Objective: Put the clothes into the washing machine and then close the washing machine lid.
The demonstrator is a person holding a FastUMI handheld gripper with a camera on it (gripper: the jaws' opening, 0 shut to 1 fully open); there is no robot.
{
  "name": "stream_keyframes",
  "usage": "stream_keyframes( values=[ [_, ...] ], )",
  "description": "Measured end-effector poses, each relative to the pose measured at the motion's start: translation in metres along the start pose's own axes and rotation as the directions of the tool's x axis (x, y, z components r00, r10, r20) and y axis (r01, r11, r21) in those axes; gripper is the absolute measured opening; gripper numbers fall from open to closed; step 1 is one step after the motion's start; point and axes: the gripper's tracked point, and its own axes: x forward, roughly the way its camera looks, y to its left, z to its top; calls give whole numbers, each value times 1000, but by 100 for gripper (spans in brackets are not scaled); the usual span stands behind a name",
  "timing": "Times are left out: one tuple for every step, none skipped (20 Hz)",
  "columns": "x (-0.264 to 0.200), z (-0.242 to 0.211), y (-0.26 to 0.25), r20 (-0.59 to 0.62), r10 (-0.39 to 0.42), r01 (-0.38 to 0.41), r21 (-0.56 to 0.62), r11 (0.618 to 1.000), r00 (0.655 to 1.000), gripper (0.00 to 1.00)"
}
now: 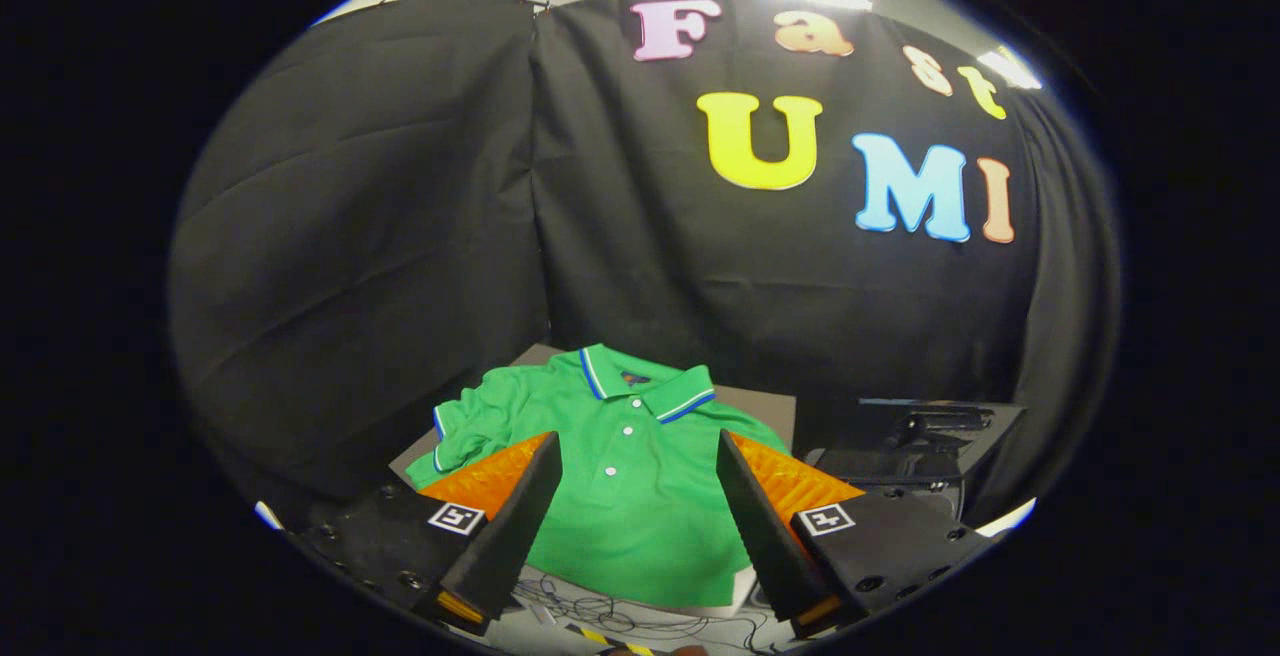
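Note:
A green polo shirt (630,481) with white buttons and a blue-and-white striped collar lies spread flat on a grey surface (765,406), collar pointing away from me. My gripper (636,446) hovers above the shirt's middle with its fingers wide apart; the button placket shows in the gap between them. Nothing is held. A dark machine-like object (925,441) with a raised dark panel stands to the right of the shirt, just beyond the right finger; I cannot tell its details.
Black cloth walls close off the back and left, right behind the grey surface. Loose cables (590,616) lie on the pale floor below the shirt's hem, near the fingers' base.

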Motion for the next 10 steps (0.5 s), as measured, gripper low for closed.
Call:
stream_keyframes(
  values=[
    [9, -5, 6, -40, 7, -7, 0, 1000, 999, 98],
    [18, -11, 11, -74, 5, -6, -7, 1000, 997, 98],
    [26, -14, 14, -96, 6, -8, -21, 1000, 995, 98],
    [34, -19, 17, -121, 2, -6, -32, 999, 993, 98],
    [40, -21, 17, -144, -5, 0, -33, 999, 990, 98],
    [47, -24, 19, -163, -3, -2, -28, 1000, 987, 98],
    [54, -25, 21, -184, -2, -2, -23, 1000, 983, 98],
    [60, -25, 22, -202, -6, 1, -25, 1000, 979, 98],
    [67, -23, 20, -208, -18, 11, -34, 999, 978, 98],
    [72, -23, 19, -219, -32, 22, -49, 999, 975, 98]
  ],
)
